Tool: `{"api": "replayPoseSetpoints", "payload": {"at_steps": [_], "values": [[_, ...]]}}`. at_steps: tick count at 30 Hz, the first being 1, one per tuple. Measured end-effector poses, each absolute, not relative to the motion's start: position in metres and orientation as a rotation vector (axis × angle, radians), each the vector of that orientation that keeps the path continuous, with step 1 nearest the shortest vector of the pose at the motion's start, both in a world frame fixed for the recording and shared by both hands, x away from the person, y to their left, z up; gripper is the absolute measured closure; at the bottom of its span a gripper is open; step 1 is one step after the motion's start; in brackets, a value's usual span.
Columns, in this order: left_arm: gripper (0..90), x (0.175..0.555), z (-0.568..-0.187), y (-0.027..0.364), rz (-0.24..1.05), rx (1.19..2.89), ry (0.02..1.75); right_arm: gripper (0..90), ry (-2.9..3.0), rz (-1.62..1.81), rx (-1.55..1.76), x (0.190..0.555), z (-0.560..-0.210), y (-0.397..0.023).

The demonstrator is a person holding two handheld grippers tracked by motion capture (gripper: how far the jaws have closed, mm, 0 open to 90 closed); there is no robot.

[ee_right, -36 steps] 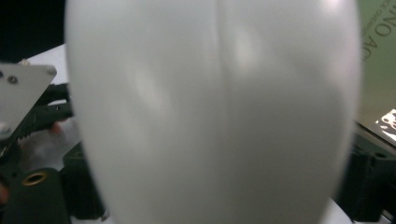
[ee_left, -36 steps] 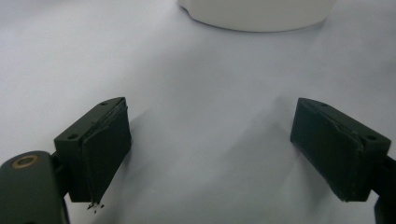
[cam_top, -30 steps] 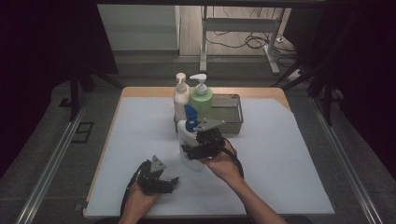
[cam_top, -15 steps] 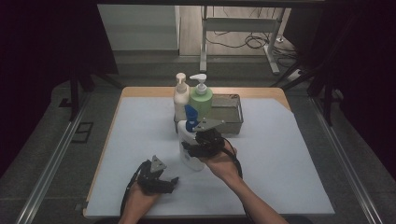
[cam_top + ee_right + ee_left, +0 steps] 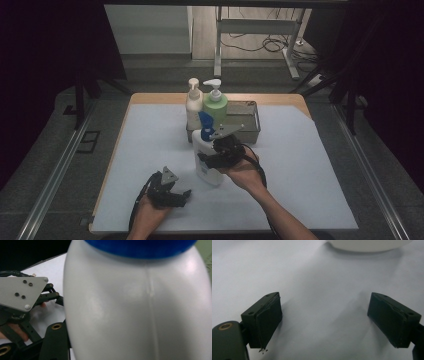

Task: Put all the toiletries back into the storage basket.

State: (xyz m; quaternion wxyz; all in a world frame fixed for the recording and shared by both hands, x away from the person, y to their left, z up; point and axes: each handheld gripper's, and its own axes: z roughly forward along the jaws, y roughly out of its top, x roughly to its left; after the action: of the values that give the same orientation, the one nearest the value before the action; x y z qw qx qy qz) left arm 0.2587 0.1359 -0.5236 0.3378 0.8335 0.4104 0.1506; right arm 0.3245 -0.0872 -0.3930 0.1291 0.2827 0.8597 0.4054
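Since a second ago: right tongs (image 5: 212, 161) closed in around the white bottle with the blue pump (image 5: 204, 150), now clamped on its body; bottle otherwise much where it was, upright near the middle of the desk (image 5: 320, 165), just in front of the metal tray (image 5: 248, 125). Left tongs (image 5: 175, 192) unmoved near the front edge, spread wide over bare white surface, nothing between. Behind, a cream pump bottle (image 5: 193, 102) and a green pump bottle (image 5: 215, 104) at the tray's left end. No readable label or writing anywhere. Plenty of open room left and right. In the right gripper view, bottle (image 5: 140, 305) close and blurred, right jaw hidden behind it.
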Motion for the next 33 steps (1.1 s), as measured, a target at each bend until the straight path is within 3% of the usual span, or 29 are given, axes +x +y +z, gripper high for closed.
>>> {"api": "replayPoseSetpoints", "payload": {"at_steps": [33], "values": [[12.1,0.259,-0.523,0.136,0.388,2.180,1.065,39.8,2.418,1.159,0.957,0.349,-0.342,-0.157]]}}
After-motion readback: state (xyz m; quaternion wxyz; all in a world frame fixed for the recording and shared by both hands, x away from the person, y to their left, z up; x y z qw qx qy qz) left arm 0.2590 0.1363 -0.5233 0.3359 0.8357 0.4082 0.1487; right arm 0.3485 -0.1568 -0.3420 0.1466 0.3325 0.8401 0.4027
